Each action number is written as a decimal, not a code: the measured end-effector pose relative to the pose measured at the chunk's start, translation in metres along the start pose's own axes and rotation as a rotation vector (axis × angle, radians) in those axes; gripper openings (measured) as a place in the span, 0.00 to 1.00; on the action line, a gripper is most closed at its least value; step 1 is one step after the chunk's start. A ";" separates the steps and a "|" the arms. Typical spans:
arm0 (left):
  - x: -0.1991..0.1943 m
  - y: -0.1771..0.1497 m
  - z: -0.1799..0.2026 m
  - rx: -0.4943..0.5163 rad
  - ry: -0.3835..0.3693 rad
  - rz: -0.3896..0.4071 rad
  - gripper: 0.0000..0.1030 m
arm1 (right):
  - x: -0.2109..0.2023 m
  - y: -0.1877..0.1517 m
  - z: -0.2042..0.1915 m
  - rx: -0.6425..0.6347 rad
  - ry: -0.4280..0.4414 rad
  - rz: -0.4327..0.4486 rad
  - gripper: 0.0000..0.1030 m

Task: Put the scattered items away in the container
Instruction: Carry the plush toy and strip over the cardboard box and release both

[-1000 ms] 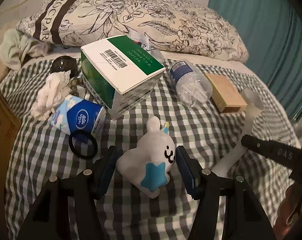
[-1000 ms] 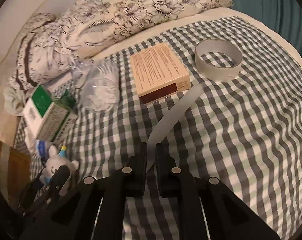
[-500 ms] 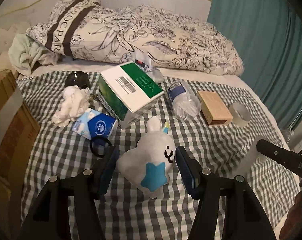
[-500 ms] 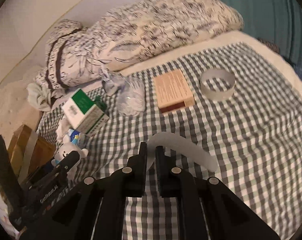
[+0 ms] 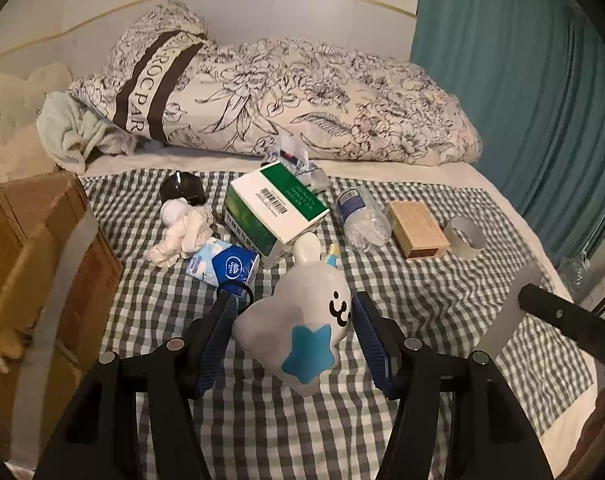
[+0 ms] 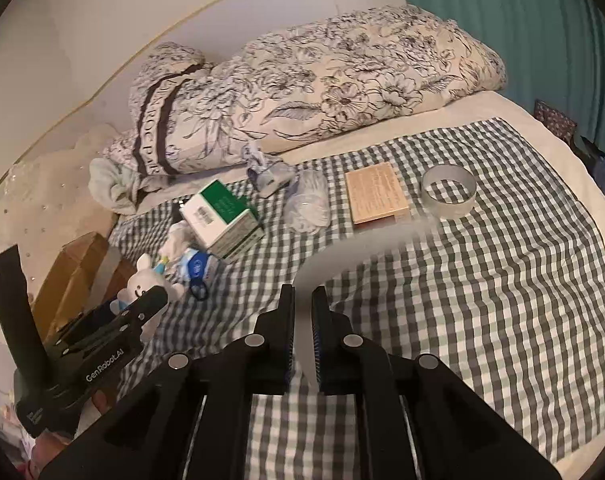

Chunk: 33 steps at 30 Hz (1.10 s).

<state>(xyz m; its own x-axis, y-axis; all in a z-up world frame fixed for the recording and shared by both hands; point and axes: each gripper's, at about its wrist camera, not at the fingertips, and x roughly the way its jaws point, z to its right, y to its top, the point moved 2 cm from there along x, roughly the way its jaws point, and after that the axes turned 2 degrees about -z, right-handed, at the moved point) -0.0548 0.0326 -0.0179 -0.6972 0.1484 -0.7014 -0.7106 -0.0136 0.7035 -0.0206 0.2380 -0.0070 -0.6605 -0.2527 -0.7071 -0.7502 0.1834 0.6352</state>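
Mid-carry on both sides, judging by the lift.

Near: left gripper (image 5: 292, 342) with jaws clamped on the white bunny toy (image 5: 298, 320), blue star facing camera, toy up off the checked blanket (image 5: 442, 308). Right gripper (image 6: 302, 336) with jaws nearly together, pinching one end of a pale flat strip (image 6: 354, 252); free end arcs up and away to the far right, blurred. Same strip visible in the left view at the right edge (image 5: 506, 316).

Container: brown cardboard box (image 5: 34, 264) at the near left, beside the bed edge, taped flap on top. Opening not visible from either camera.

Middle, left on the blanket: black hair tie (image 5: 234, 290) just beyond the left jaw, blue tissue pack (image 5: 222, 266), crumpled white cloth (image 5: 182, 232), green-and-white carton (image 5: 274, 210) tilted, dark round object (image 5: 182, 190) behind the cloth.

Further right: clear plastic bottle (image 5: 360, 220) on its side, tan box (image 5: 416, 230), tape ring (image 5: 464, 236). Crinkled wrapper (image 5: 302, 164) at the blanket's far edge.

Far: floral pillow (image 5: 286, 100), teal curtain (image 5: 522, 80).

Next, likely: swing left gripper over the box, confirm the opening, release toy. Then strip, which is floppy, so expect the loose end to drag or catch on the box rim. Plenty left to collect.
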 end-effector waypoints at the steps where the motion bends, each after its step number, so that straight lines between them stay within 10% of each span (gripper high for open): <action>1: -0.005 0.001 0.000 -0.004 -0.003 0.004 0.59 | -0.003 0.000 -0.002 -0.002 0.009 -0.001 0.08; 33: -0.155 0.035 -0.123 -0.174 0.149 0.051 0.59 | -0.065 0.006 -0.159 -0.179 0.253 0.031 0.08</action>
<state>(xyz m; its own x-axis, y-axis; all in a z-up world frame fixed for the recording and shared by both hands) 0.0171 -0.1123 0.1014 -0.7300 -0.0044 -0.6834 -0.6704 -0.1899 0.7173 0.0223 0.1044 0.0922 -0.6377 -0.4817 -0.6011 -0.6977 0.0305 0.7157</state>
